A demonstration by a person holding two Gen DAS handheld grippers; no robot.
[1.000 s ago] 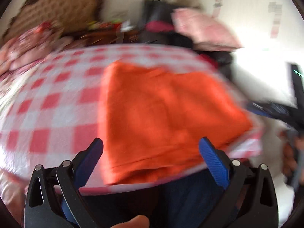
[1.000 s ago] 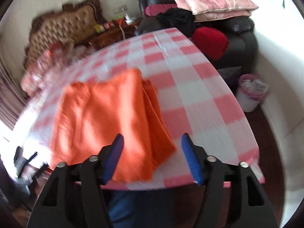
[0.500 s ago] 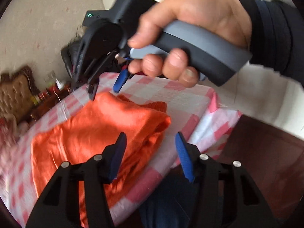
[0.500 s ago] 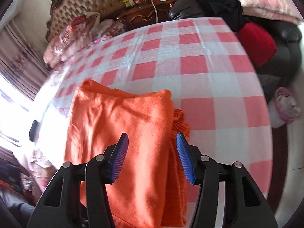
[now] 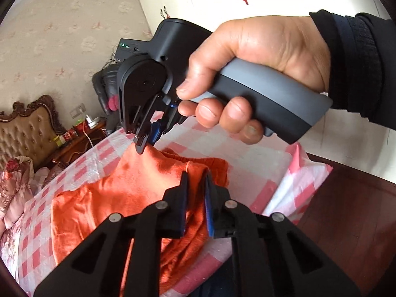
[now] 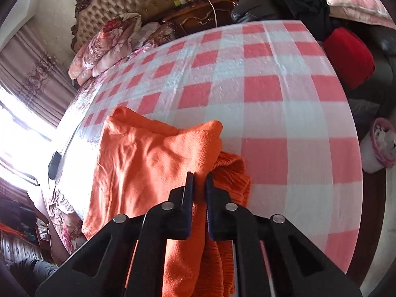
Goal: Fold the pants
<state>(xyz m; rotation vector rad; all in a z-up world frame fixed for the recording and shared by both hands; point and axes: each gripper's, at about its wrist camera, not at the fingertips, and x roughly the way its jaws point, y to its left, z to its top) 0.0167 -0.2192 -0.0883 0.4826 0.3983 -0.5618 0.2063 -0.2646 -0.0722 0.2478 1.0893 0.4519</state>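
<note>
The orange pants [image 5: 118,195] lie partly folded on the red-and-white checked table [image 5: 259,173], near its front edge. My left gripper [image 5: 196,180] is shut on the near corner of the pants' top layer. My right gripper [image 5: 146,143] shows in the left wrist view, held in a hand, shut on the far corner of the same edge and lifting it slightly. In the right wrist view the right gripper [image 6: 197,180] pinches a fold of the pants [image 6: 148,153] over the table [image 6: 284,113]. A ribbed waistband peeks out beside it.
A tufted headboard [image 6: 128,0] and floral bedding [image 6: 106,39] are beyond the table on the left. A dark sofa with pink pillows and a red cushion [image 6: 349,54] stands at the right. A pink bin [image 6: 381,146] is on the floor by the table.
Both grippers were open above the pants. They have come down to the right-hand edge of the pants and shut on it, one at each corner.
</note>
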